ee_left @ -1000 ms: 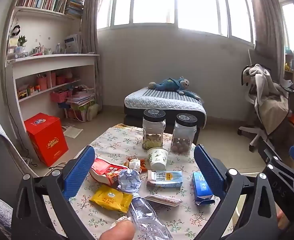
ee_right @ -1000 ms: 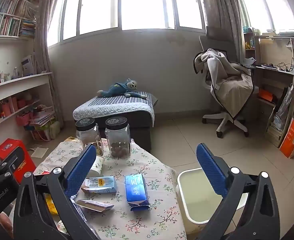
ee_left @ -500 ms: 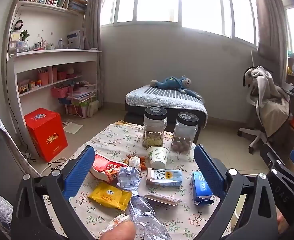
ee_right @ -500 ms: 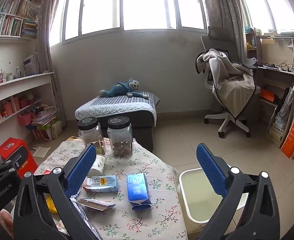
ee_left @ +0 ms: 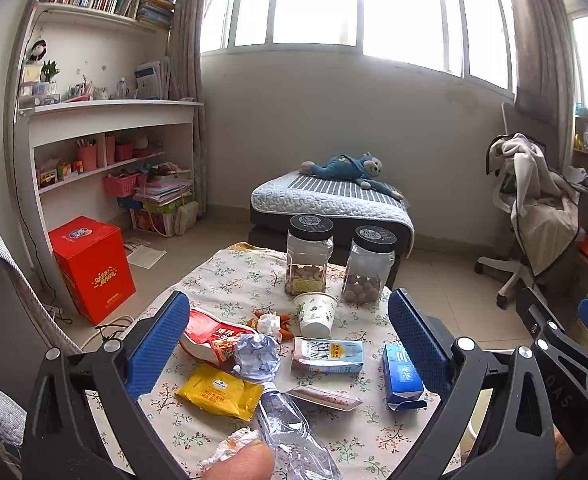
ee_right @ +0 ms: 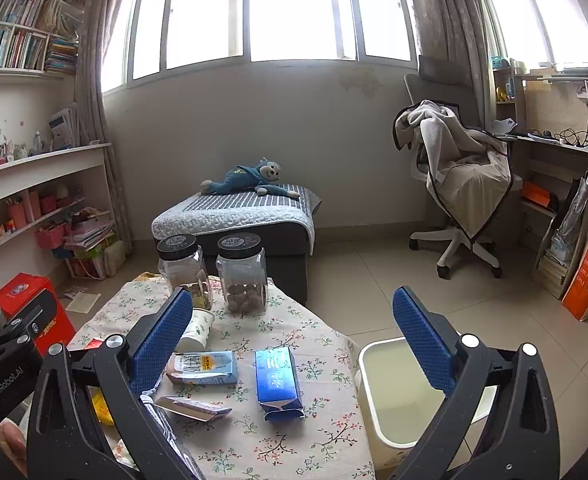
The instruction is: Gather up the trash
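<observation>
Jaws of both the left gripper (ee_left: 290, 344) and right gripper (ee_right: 292, 342) stand wide apart above the desk (ee_right: 325, 432), gripping nothing; a white bin (ee_right: 367, 400) sits beside it.

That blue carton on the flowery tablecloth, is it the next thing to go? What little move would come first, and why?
Probably yes: lower the right tool onto the blue carton and close on it. Both tools are open and hold nothing, the carton lies nearly centred between the right tool's pads, and it is the piece nearest the empty white bin beside the table.
</observation>
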Tool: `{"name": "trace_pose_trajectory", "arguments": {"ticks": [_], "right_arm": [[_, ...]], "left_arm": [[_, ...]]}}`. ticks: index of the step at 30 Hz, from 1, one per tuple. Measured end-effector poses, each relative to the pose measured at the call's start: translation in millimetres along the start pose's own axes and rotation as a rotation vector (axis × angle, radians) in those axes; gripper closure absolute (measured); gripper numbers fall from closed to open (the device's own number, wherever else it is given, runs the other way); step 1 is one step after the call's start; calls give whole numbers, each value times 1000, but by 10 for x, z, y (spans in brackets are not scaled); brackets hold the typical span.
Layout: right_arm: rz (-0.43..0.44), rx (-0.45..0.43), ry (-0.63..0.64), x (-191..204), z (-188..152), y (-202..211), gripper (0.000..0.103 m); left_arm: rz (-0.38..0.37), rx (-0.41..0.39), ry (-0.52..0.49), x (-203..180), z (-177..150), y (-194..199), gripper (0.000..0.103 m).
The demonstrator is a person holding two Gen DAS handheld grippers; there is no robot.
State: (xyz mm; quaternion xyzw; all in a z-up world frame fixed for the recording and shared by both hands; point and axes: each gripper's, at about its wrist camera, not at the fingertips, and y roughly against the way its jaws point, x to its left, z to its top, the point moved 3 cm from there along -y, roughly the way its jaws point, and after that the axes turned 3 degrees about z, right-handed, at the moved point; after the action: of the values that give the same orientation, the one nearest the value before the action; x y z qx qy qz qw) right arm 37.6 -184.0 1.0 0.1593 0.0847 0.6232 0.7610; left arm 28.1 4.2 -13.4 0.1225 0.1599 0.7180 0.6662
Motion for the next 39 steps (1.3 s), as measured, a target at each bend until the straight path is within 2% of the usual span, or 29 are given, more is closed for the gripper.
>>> {"name": "trace_pose_trajectory", "arguments": {"ticks": [39], "right_arm": [[-4, 1, 3, -23, -87, -25, 7]], "left_arm": [[6, 25, 12, 50, -50, -10, 6]]}}
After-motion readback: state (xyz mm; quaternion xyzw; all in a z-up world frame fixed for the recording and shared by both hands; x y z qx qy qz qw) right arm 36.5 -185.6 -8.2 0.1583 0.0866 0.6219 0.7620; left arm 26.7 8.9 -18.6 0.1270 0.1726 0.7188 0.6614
